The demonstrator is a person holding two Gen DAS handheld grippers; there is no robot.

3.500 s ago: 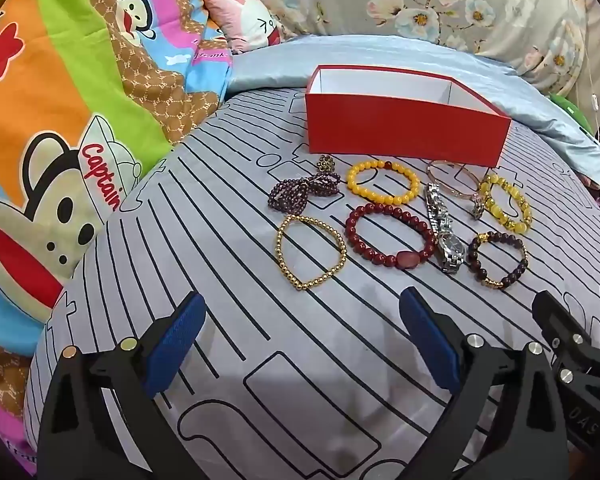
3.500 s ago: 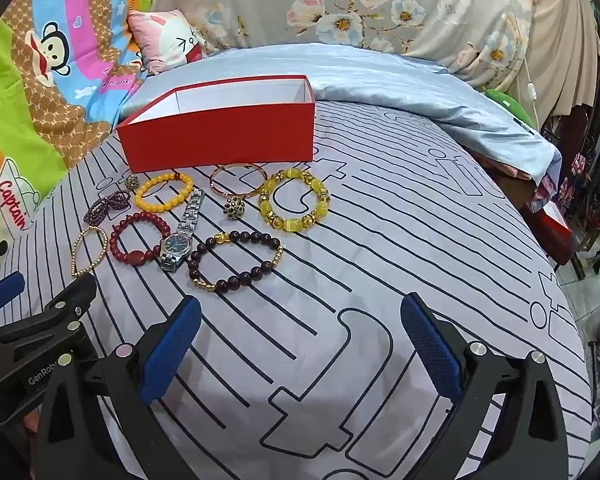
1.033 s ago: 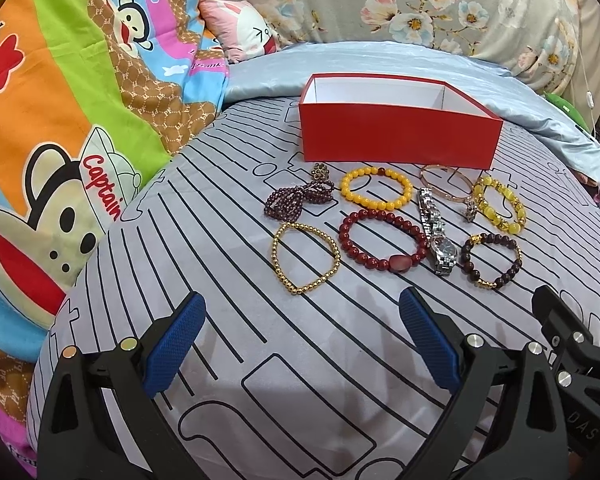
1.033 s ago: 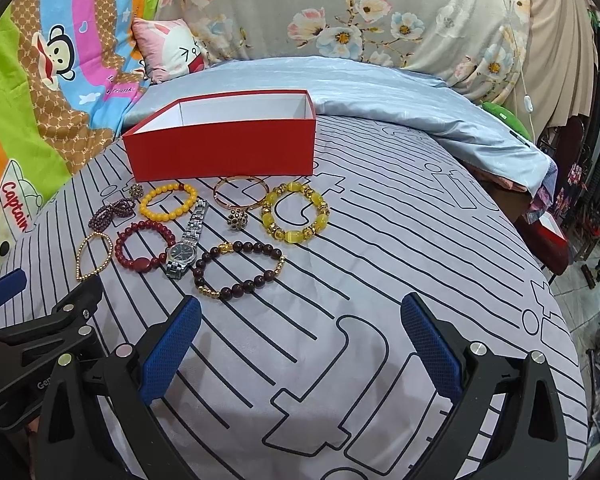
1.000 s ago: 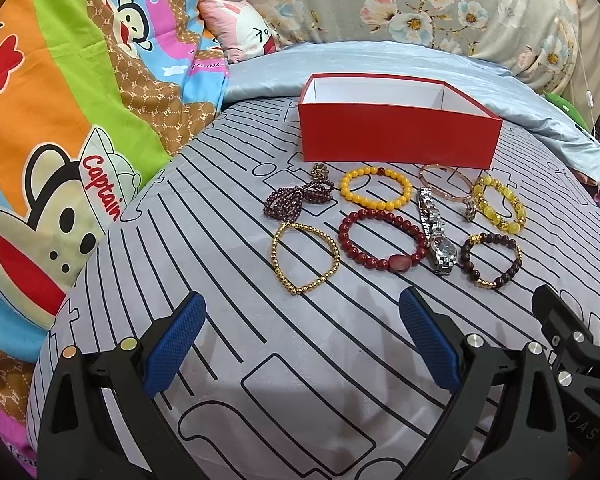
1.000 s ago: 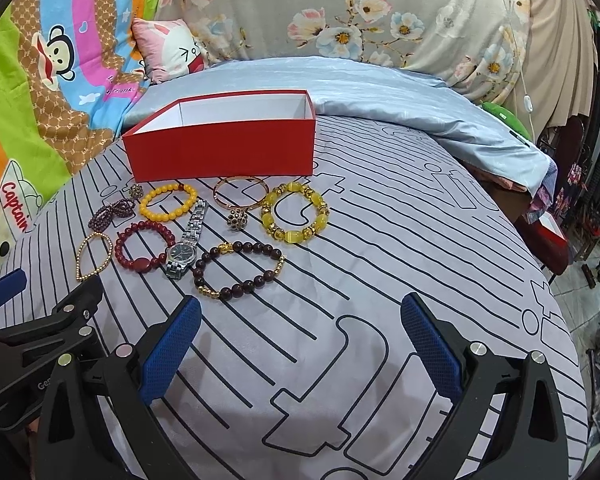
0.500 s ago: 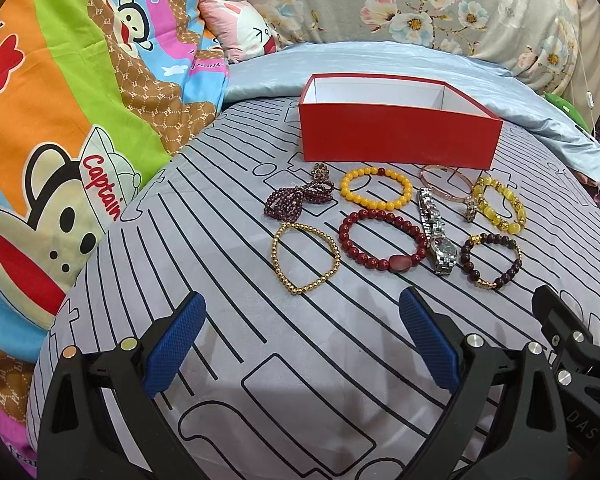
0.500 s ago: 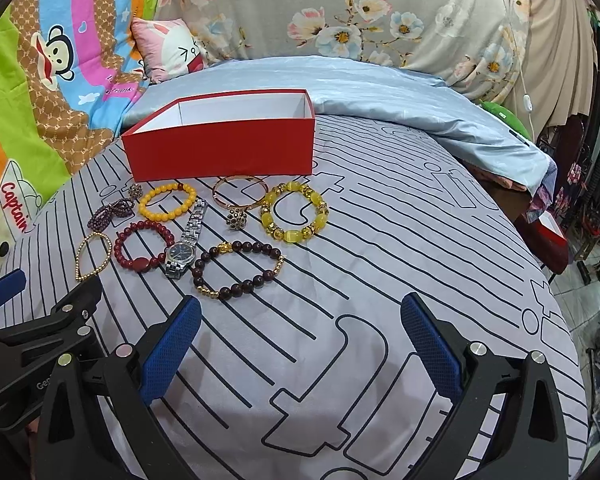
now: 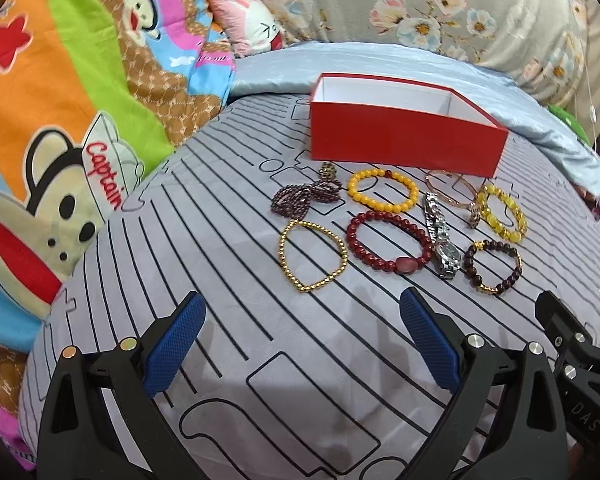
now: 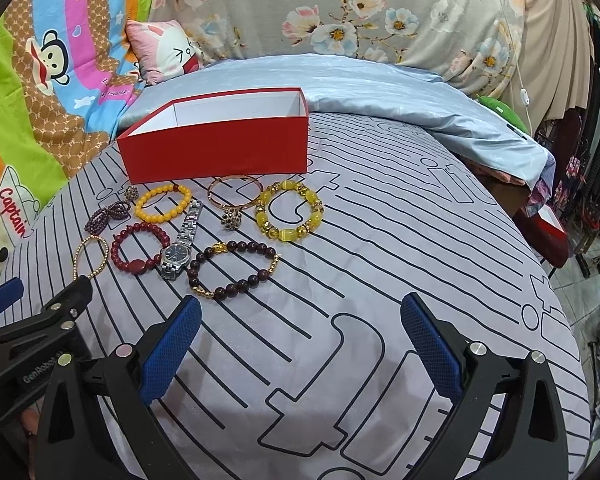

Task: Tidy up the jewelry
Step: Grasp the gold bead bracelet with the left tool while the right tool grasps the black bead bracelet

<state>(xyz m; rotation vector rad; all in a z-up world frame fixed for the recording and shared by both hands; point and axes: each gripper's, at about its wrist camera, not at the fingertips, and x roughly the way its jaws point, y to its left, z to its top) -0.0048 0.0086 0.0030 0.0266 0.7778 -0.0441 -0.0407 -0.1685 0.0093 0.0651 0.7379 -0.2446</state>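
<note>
While both grippers, left (image 9: 302,336) & right (image 10: 300,338), hung wide open w/ nothing held, bracelets lay beside red box (image 10: 220,148), seemingly empty

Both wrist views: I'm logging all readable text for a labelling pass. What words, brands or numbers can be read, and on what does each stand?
"Captain": red letters on the cartoon monkey's hat on the colourful blanket.
"GenRobo", cut off: on the left gripper's body, seen in the right wrist view.
"DAS", cut off: on the right gripper's body, seen in the left wrist view.
"Frank", probably: small script on the blanket, blurred.
Wristwatch dial: too small to read.
</note>
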